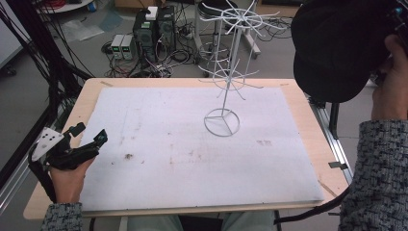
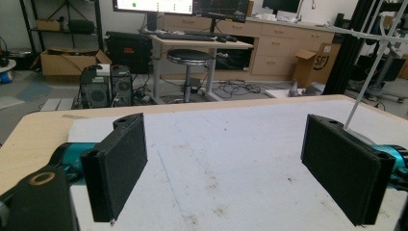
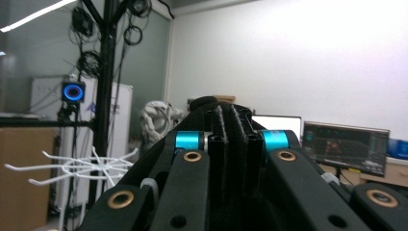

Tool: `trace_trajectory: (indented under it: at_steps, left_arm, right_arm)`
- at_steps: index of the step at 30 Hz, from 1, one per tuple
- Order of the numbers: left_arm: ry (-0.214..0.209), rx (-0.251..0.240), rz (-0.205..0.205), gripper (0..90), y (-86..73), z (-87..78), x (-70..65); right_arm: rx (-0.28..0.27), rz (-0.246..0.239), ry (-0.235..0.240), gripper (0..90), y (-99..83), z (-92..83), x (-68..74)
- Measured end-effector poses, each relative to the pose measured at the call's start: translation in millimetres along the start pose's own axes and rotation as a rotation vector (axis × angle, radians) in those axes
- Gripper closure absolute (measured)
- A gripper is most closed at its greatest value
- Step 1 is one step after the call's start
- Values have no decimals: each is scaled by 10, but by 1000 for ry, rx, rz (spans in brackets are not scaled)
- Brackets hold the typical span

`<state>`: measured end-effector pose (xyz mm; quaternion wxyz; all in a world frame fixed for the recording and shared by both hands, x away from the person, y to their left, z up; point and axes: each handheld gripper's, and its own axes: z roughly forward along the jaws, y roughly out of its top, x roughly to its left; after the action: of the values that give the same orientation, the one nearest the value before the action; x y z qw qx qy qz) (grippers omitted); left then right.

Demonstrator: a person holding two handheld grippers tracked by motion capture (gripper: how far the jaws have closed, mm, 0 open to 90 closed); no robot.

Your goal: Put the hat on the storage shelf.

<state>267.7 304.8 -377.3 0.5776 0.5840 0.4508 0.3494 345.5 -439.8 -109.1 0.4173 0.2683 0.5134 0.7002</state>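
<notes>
At nine o'clock of the table (image 1: 298,103), seen from the high view, the left gripper (image 1: 89,134) rests at the mat's (image 1: 192,144) left edge, held in a hand (image 1: 67,178) that comes in from the bottom. Its jaws point toward one o'clock and stand apart, with nothing between them. A white wire rack (image 1: 222,72) stands on the mat at about one o'clock from centre, upright on a ring base, well apart from that gripper. At three o'clock of the frame a raised hand (image 1: 389,91) and a patterned sleeve (image 1: 377,178) sit beside a large black shape; the right gripper itself cannot be made out here.

From the left gripper view, the two black pads (image 2: 120,163) are spread wide over the stained mat (image 2: 226,159), gripping nothing. The rack's stem (image 2: 368,82) slants up at two o'clock, behind the right-hand pad. Desks, a stool (image 2: 188,57) and monitors lie beyond the table at twelve o'clock.

From the right gripper view, the right gripper (image 3: 231,144) is lifted toward a white wall (image 3: 298,57); its jaws are pressed together with nothing seen between them. The rack's top arms (image 3: 77,166) spread at nine o'clock, and a monitor (image 3: 346,147) glows at four o'clock.
</notes>
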Motion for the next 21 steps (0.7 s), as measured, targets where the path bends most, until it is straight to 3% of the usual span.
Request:
trace_trajectory:
  at_steps: [14, 21]
  left_arm:
    - [-1, -3, -1, 164, 5, -1, 4]
    - [-4, -6, -7, 164, 6, -4, 10]
  right_arm:
    - [-58, 39, 42, 858, 101, -26, 31]
    - [-103, 65, 91, 858, 157, -24, 84]
